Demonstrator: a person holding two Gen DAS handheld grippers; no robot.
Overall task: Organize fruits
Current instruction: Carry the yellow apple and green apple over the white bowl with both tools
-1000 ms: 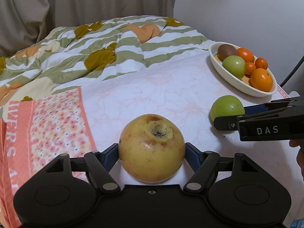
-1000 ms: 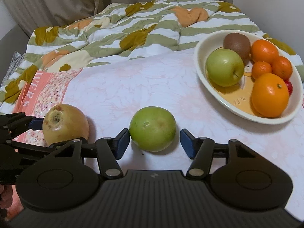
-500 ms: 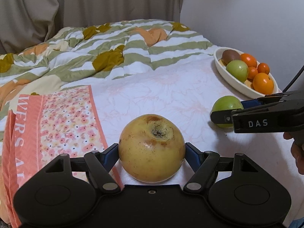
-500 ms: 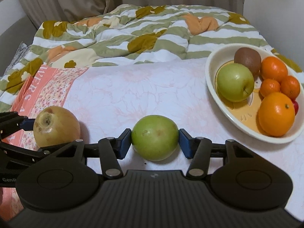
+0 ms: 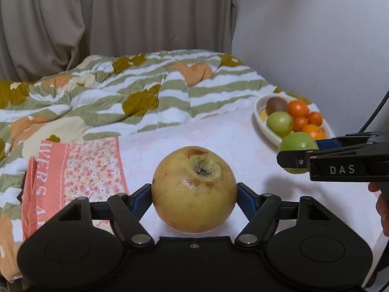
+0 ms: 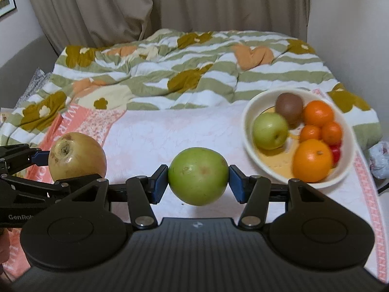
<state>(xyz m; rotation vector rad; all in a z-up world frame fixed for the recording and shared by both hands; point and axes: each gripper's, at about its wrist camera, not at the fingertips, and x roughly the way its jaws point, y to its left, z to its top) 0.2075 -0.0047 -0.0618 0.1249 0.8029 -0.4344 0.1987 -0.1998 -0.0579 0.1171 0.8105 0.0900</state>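
My left gripper (image 5: 194, 192) is shut on a yellow pear-like fruit (image 5: 194, 189) and holds it above the white sheet; the fruit also shows in the right wrist view (image 6: 77, 157). My right gripper (image 6: 198, 182) is shut on a green apple (image 6: 198, 176) and holds it above the sheet; the apple also shows in the left wrist view (image 5: 297, 144). A white oval bowl (image 6: 250, 143) at the right holds a green apple (image 6: 269, 131), a kiwi (image 6: 289, 104) and several oranges (image 6: 312, 160). The bowl also shows in the left wrist view (image 5: 260, 119).
A rumpled green-striped quilt (image 6: 184, 73) covers the far half of the bed. A pink floral cloth (image 5: 80, 163) lies at the left. Curtains (image 6: 170, 2) hang behind and a white wall (image 5: 316, 36) stands at the right. A crumpled wrapper (image 6: 379, 155) lies at the right edge.
Both grippers have risen, lifting their fruit off the sheet. The right gripper closed on the green apple, which was loose between its fingers one second ago.
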